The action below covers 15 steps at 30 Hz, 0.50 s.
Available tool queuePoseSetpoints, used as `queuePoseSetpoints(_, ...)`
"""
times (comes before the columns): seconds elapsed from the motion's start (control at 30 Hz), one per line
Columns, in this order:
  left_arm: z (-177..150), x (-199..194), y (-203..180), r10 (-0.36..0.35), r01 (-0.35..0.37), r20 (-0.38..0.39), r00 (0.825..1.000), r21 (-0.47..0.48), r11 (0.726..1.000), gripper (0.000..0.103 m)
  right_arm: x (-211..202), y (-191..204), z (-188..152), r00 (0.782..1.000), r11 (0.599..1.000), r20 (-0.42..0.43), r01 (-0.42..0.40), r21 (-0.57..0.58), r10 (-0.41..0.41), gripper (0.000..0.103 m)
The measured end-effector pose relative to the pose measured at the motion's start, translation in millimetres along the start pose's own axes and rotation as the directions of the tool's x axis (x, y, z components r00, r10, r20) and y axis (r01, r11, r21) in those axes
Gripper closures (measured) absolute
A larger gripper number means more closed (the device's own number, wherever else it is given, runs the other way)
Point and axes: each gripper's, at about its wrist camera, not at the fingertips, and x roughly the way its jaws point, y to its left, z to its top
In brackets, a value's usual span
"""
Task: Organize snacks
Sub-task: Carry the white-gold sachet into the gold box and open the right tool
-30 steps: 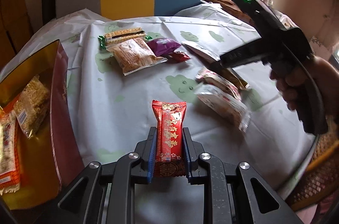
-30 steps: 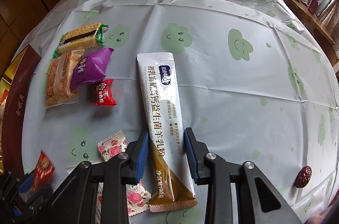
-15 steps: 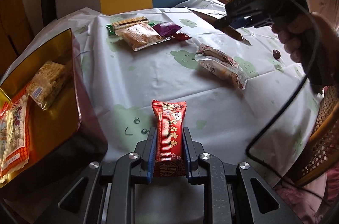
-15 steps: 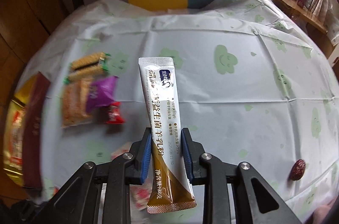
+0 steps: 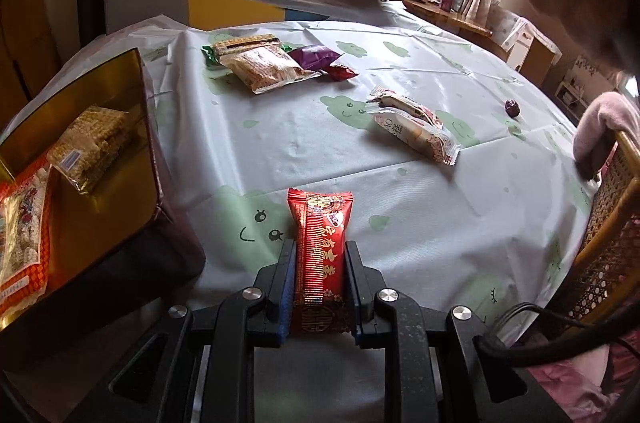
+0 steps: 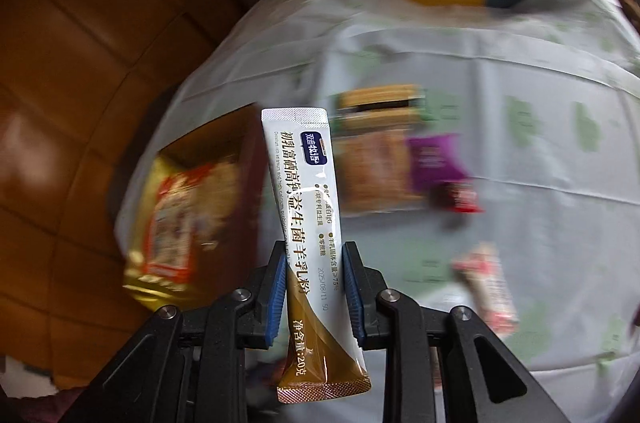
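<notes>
The left tool (image 5: 320,279) is clenching a red foil snack bar (image 5: 321,255) between its blue-padded fingers (image 5: 287,275), holding it above the near edge of the bench (image 5: 280,143). The right tool (image 6: 315,283) is gripping a white-and-gold milk powder stick sachet (image 6: 308,207) near its lower end — the sachet is standing up past the fingertips, tilted slightly left. To the left, a gold-lined box (image 5: 100,191) is sitting on the bench edge, holding a noodle cake pack (image 5: 92,147) and an orange-trimmed packet (image 5: 22,223). On the far side, a green-ended cracker pack (image 5: 244,45), a clear-wrapped biscuit pack (image 5: 266,71), a purple pouch (image 5: 314,55) and a small red candy (image 5: 340,72) are lying clustered together. Two floral-wrapped pastries (image 5: 412,127) are resting to the right, well apart from a dark date (image 5: 512,108) further right. The right wrist view is blurring everything beyond the sachet.
</notes>
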Motion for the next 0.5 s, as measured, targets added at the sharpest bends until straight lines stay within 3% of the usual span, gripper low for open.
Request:
queuePoseSetpoints(0.17,-2,0,4,-0.025,0.025,0.012,1.0,-0.024,0.999,0.081,29,59,19,0.995,0.995,-0.042,-0.095,-0.033,0.094,0.076)
queuePoseSetpoints(0.3,-3,0,8,-0.044,0.044,0.014,0.999,-0.043,0.998,0.081,52,82,32,0.987,0.988,-0.052,-0.151,-0.029,0.15,0.065)
queuePoseSetpoints(0.5,-4,0,7,-0.041,0.041,0.018,0.999,-0.038,0.998,0.081,69,88,28,0.992,0.994,-0.082,-0.099,-0.053,0.095,0.062)
